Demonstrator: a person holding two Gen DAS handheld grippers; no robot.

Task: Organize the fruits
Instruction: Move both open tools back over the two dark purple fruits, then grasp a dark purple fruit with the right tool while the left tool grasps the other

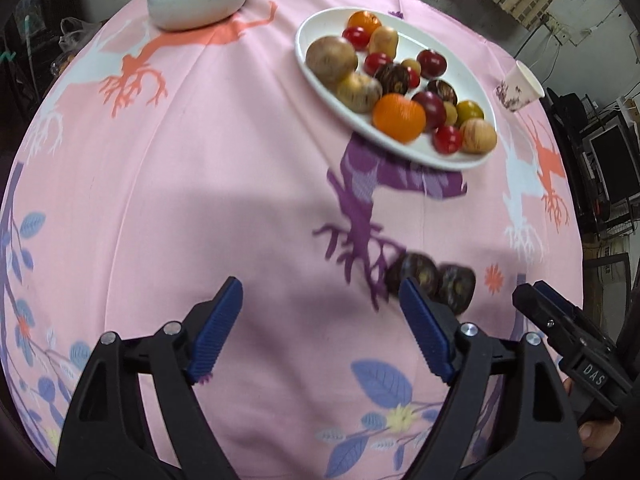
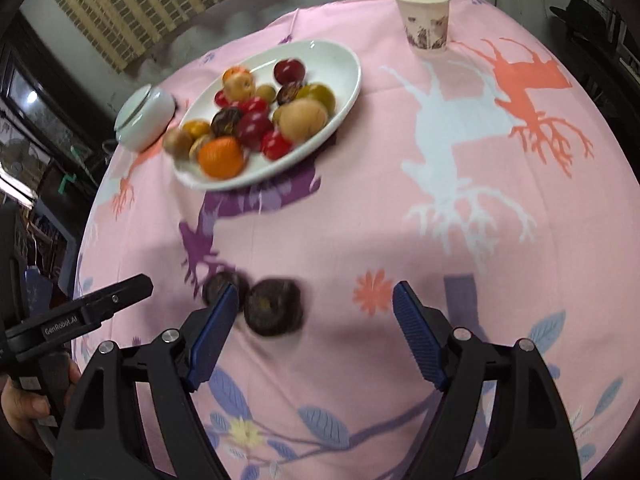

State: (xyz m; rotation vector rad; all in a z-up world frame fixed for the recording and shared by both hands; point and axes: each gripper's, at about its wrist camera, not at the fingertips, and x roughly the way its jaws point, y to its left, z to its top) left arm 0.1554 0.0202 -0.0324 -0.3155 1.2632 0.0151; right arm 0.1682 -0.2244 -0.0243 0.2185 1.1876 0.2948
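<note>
White oval plate (image 2: 340, 92) on the pink-clothed worktop, heaped with fruits: an orange (image 2: 221, 157), red plums (image 2: 276, 145), brown and yellowish pieces. Two dark purple fruits (image 2: 274, 306) lie touching on the cloth, well apart from it.

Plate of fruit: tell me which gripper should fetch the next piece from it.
Either could. Left gripper by a slight edge, as a judgement: the white plate lies ahead to its right, and to the right gripper's left. Both grippers are open and empty, beside two dark fruits on the cloth.
</note>
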